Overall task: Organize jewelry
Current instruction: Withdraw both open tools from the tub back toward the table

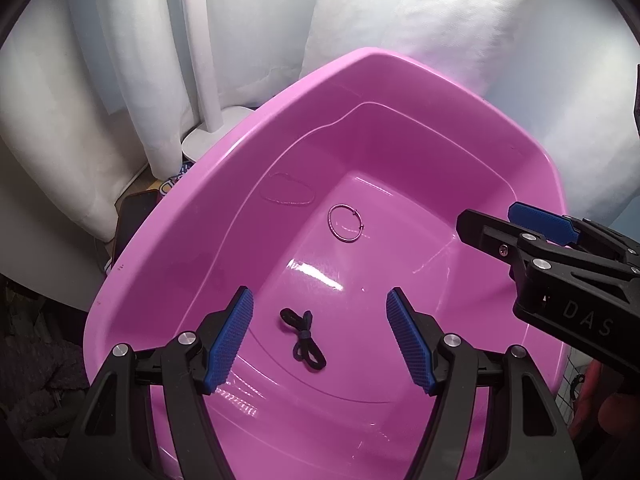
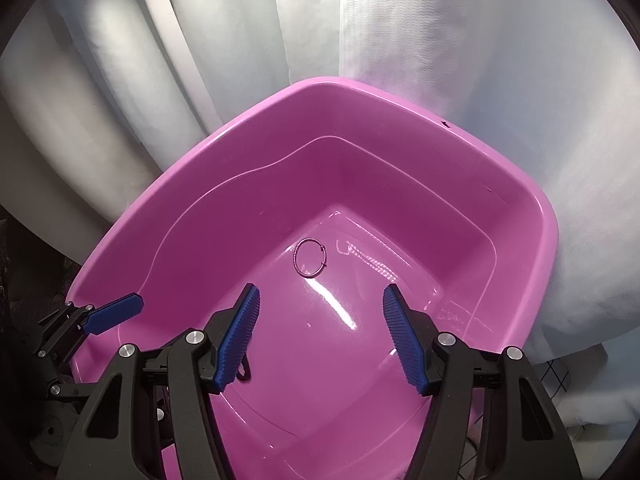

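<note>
A pink plastic tub fills both views. On its bottom lies a thin silver hoop bracelet, also seen in the right wrist view. A black knotted cord lies loose on the tub floor. My left gripper hovers over it, open, its blue pads well apart on either side and not touching it. My right gripper is open over bare tub floor, short of the bracelet, and holds nothing. It enters the left wrist view at the right. The cord's end peeks out behind my right gripper's left finger.
White curtains hang behind the tub. A white lamp foot and a dark phone sit beyond the tub's left rim. A faint thin loop, perhaps a fine chain, rests on the tub's inner slope. One left gripper pad shows.
</note>
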Demonstrator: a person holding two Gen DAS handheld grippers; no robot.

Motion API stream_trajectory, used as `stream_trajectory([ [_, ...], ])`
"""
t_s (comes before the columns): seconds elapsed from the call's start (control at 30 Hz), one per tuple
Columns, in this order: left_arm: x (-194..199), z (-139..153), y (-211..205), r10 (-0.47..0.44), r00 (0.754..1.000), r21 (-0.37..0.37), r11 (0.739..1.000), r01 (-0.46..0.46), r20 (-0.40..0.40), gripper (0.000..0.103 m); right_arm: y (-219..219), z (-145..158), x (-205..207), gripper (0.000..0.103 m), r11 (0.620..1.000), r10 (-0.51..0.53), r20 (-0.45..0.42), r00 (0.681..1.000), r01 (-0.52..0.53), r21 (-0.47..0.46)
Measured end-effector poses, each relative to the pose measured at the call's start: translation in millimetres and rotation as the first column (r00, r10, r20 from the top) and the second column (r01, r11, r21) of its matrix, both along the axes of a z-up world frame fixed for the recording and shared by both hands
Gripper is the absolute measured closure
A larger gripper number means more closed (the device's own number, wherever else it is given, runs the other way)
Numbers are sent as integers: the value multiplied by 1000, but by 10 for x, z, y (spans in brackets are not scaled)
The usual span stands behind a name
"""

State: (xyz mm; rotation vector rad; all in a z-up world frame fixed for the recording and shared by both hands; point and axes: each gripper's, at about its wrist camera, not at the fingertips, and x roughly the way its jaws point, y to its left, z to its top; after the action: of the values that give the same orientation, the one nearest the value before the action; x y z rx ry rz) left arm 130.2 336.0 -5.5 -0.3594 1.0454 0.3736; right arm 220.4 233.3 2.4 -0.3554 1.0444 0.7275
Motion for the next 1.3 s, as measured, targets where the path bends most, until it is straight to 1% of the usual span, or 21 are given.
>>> stream_trajectory([
  [0.23, -44, 86, -9, -10, 1000, 10, 1000, 10, 23, 35, -18, -11, -19, 42, 1000, -20, 2, 1000, 20, 4],
  [0.4, -117, 157, -36, -26, 999, 24, 999, 25, 41, 35, -77, 52, -75, 42, 999, -39, 1, 999, 39, 29],
  [0.63, -327, 235, -99, -54, 996, 55, 997, 50, 68, 35, -217, 147, -277, 42, 994, -63, -1, 998, 63, 91],
  [0.83, -480, 306, -122, -71, 993, 77, 995, 64, 90, 34, -423, 262, -509, 41, 985, -91, 23, 996, 86, 150],
  [0.9, -527, 343, -149, -78, 991, 92, 993, 68, 107, 34, -520, 296, -588, 39, 980, -105, 30, 994, 98, 173],
  [1.1, -615, 485, -335, -151, 976, 142, 981, 130, 155, 33, -921, 328, -839, 39, 959, -191, 54, 980, 175, 224],
  [1.3, -650, 558, -687, -270, 945, 146, 959, 245, 187, 31, -1461, 279, -1070, 39, 930, -303, 55, 951, 283, 235],
])
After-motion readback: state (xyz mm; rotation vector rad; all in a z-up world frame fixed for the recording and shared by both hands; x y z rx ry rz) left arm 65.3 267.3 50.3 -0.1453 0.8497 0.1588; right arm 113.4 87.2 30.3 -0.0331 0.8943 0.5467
